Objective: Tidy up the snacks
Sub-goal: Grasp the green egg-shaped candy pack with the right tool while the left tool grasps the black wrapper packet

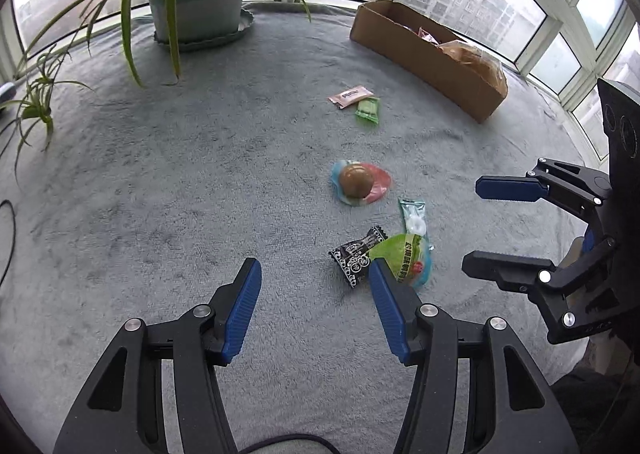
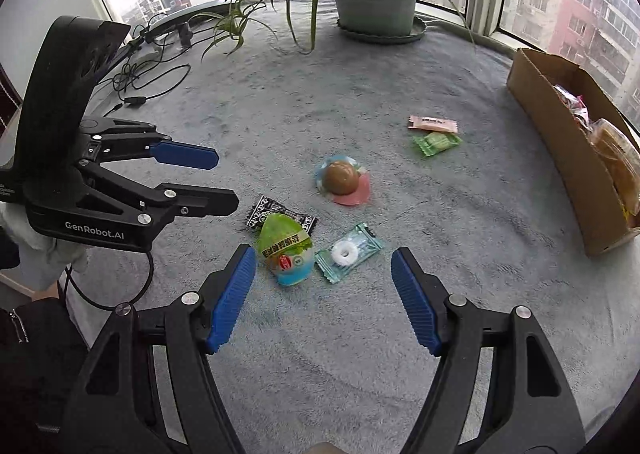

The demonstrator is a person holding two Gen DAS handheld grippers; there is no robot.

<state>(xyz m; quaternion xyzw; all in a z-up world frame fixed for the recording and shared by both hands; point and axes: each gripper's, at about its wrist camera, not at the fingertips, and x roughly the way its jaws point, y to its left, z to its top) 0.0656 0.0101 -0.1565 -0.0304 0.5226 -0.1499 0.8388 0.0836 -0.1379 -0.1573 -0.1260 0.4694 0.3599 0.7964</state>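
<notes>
Several snacks lie on a grey fleece cover (image 1: 200, 173). Nearest are a green egg-shaped packet (image 1: 404, 258) (image 2: 286, 254), a black wrapped candy (image 1: 356, 254) (image 2: 264, 213) and a teal packet with a white ring mint (image 1: 414, 219) (image 2: 348, 252). Farther off sit a brown egg in a blue-pink wrapper (image 1: 358, 181) (image 2: 340, 177), a pink packet (image 1: 352, 95) (image 2: 432, 123) and a small green packet (image 1: 368, 109) (image 2: 436, 142). My left gripper (image 1: 313, 270) (image 2: 226, 179) hangs open just left of the black candy. Above the mint and the green packet, my right gripper (image 2: 323, 258) (image 1: 472, 225) is open and holds nothing.
An open cardboard box (image 1: 420, 57) (image 2: 560, 141) with bagged snacks inside stands at the far right by the window. A potted spider plant (image 1: 196, 1) (image 2: 374, 1) stands at the back, its leaves trailing over the cover. Black cables (image 2: 148, 81) lie at the far left.
</notes>
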